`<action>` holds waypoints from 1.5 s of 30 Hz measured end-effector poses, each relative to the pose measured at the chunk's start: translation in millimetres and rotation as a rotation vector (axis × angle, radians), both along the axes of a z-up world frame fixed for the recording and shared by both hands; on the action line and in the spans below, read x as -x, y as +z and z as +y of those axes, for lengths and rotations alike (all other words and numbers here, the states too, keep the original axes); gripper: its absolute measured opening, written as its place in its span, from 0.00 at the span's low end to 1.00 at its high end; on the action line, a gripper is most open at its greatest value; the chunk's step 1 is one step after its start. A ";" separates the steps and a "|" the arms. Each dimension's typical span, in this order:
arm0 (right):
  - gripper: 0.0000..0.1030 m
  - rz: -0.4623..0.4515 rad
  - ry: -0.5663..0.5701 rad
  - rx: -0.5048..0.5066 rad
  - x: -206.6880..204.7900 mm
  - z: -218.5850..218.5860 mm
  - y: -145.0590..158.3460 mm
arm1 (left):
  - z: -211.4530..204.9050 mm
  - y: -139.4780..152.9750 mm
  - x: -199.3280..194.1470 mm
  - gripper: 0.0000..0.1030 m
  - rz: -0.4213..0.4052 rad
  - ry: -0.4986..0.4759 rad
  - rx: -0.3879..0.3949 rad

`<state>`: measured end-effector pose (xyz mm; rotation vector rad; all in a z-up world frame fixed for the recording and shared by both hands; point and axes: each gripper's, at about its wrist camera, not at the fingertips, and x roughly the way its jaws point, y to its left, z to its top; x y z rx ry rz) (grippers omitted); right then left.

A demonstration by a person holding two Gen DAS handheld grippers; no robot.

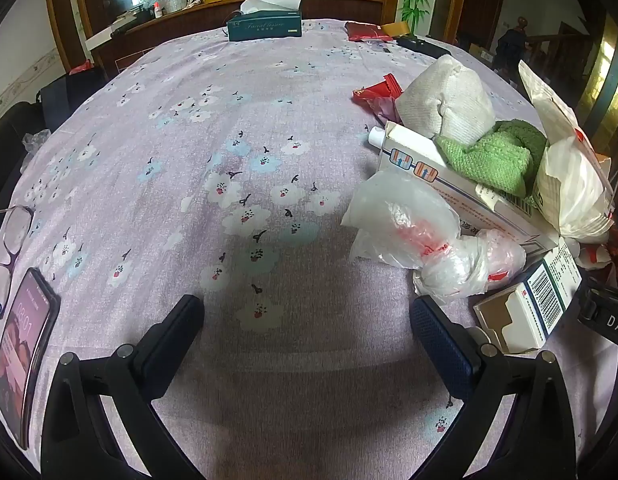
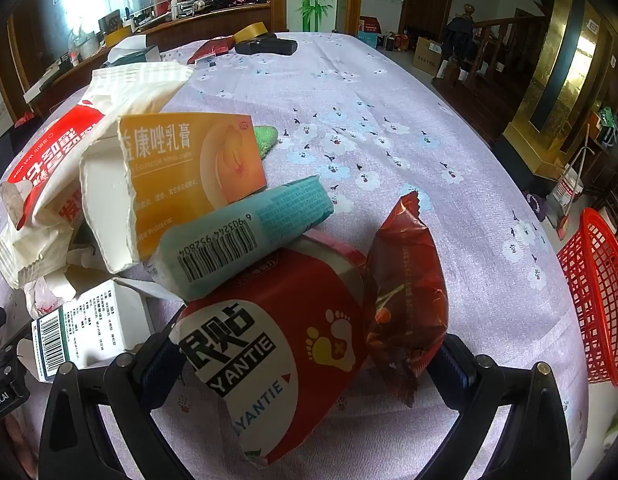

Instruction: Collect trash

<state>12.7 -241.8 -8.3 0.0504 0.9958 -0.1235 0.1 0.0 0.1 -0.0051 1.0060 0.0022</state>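
The bench [image 1: 237, 92] fills both views, spread with a lilac cloth printed with pale flowers. Off its right edge, in the right wrist view, stands a red basket [image 2: 597, 300] on the floor, well apart from the trash. The trash sits in one heap near the bench's front, to the right of the left gripper [image 1: 307, 322] and partly under the right gripper [image 2: 305, 354]. In the left view the heap shows a white cloth bundle [image 1: 445, 100], a green cloth [image 1: 493, 156] just beside it, a long white box [image 1: 441, 168] under both, and crumpled clear bags [image 1: 413, 232] in front, touching a small barcode box [image 1: 537, 304]. In the right view a red pack [image 2: 277, 356] marked YANTIE lies between the right fingers [image 2: 453, 364], with a dark red wrapper [image 2: 409, 284] leaning on its right side and a teal tube [image 2: 245, 236] resting across its top; behind them an orange box [image 2: 189, 172] stands open-ended against a torn white wrapper [image 2: 65, 152]. Both grippers are spread to full width. The left fingers [image 1: 169, 340] hover over bare cloth with nothing between them. The right pair brackets the red pack and wrapper, but whether the pads press on them cannot be told. At the far left lie a phone [image 1: 23, 360] and glasses [image 1: 11, 248], and a tissue box [image 1: 265, 26] sits at the far end.
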 end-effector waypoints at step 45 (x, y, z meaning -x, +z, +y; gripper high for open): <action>0.95 -0.326 0.074 0.073 160.2 -85.9 44.8 | -118.3 38.5 187.9 1.00 -0.404 0.085 -0.057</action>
